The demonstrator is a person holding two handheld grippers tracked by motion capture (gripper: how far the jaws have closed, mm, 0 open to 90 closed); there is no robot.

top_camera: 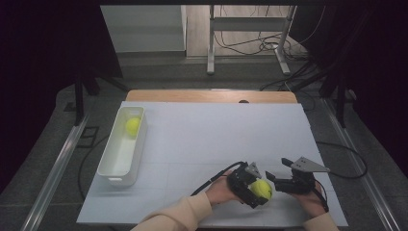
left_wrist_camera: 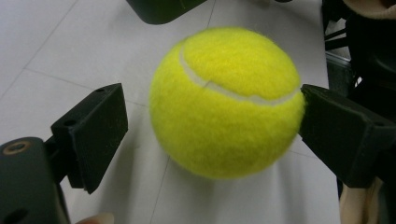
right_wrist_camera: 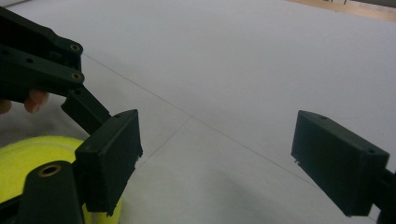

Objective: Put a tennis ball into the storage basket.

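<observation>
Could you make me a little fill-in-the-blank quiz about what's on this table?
1. The white tub has one ____ tennis ball in it.
2. The ball between the left gripper's jaws is touched by ____ jaw.
3. The right gripper's jaws hold ____.

Missing words: yellow; one; nothing

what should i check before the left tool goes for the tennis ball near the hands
1. Yellow felt tennis ball between the left tool's pads: ok.
2. Both pads pressing on it: not ok, one touches, the other stands apart.
3. Right tool open and holding nothing: ok.
4. White oblong plastic bin upright with room: ok, one second yellow ball at its far end.
5. White table sheet between ball and bin unobstructed: ok.
</observation>
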